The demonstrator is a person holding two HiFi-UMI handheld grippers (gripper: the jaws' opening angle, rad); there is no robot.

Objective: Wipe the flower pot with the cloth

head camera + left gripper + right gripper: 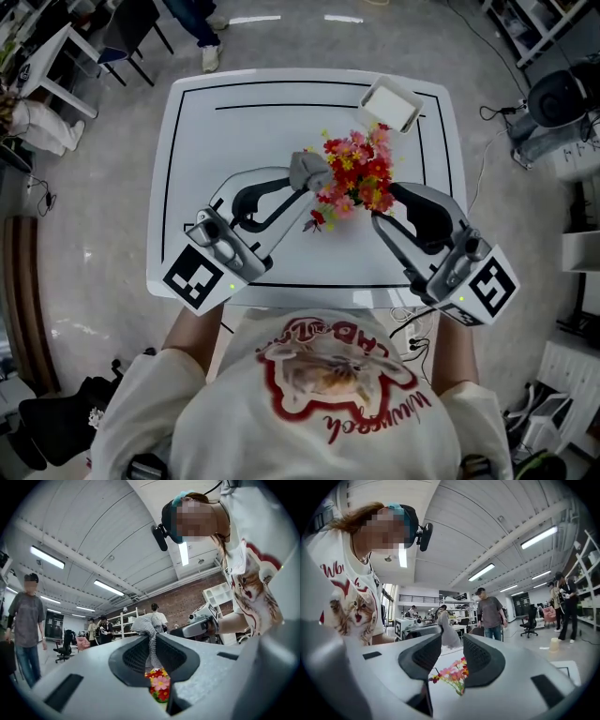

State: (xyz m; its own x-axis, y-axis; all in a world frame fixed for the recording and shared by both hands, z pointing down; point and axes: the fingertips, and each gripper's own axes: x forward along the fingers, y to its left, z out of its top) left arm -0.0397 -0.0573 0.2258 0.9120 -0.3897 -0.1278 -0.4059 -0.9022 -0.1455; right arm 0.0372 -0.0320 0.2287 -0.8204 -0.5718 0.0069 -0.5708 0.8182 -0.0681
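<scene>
A bunch of red, pink and yellow flowers (356, 173) stands in the middle of the white table (206, 141). The blooms hide the pot below them in the head view. My left gripper (302, 178) is shut on a grey cloth (307, 169), which it holds against the left side of the flowers. In the left gripper view the cloth (150, 634) hangs pinched between the jaws, with the flowers (159, 686) below. My right gripper (382, 204) stands open just right of the flowers, with nothing between its jaws. The right gripper view shows the flowers (452, 674) ahead and the cloth (449, 637) beyond.
A white rectangular box (392, 103) sits tilted at the table's far right. Black lines frame the tabletop. Chairs (131, 37) stand on the floor at the far left, and cables and gear (553, 103) lie at the right. Several people stand around the room.
</scene>
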